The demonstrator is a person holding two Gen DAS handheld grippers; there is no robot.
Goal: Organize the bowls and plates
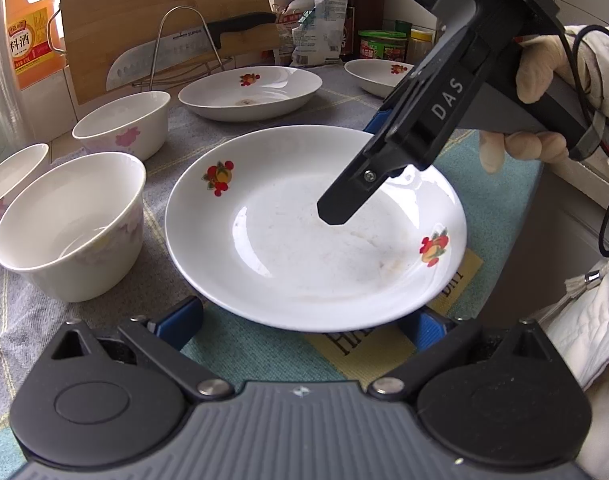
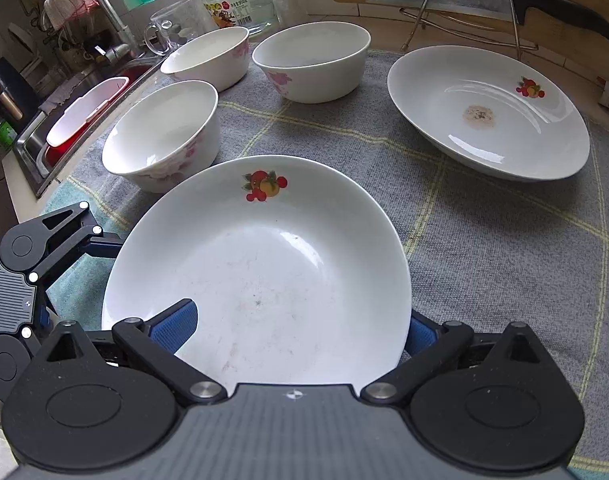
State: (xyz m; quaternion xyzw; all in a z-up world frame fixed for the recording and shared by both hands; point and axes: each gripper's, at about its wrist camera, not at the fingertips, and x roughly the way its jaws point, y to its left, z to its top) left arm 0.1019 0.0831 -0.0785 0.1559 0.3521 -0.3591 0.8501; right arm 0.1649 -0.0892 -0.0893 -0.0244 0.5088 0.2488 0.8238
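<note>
A white plate with fruit prints [image 1: 304,248] [image 2: 264,272] lies on the grey cloth. My right gripper [image 2: 300,328] has one finger over the plate's inside and one beneath its rim, jaws wide; in the left wrist view it [image 1: 336,208] reaches down onto the plate's far side. My left gripper [image 1: 304,320] is open, its blue pads on either side of the plate's near rim. A second plate [image 1: 250,92] [image 2: 488,112] and a third plate [image 1: 378,76] lie behind. Three white bowls with pink flowers [image 1: 70,224] [image 1: 124,124] [image 2: 164,134] stand at the left.
A cutting board [image 1: 164,20] and a knife on a wire rack [image 1: 184,52] stand at the back. An orange bottle [image 1: 30,24], jars and packets [image 1: 382,44] line the wall. A sink [image 2: 76,112] lies left of the cloth.
</note>
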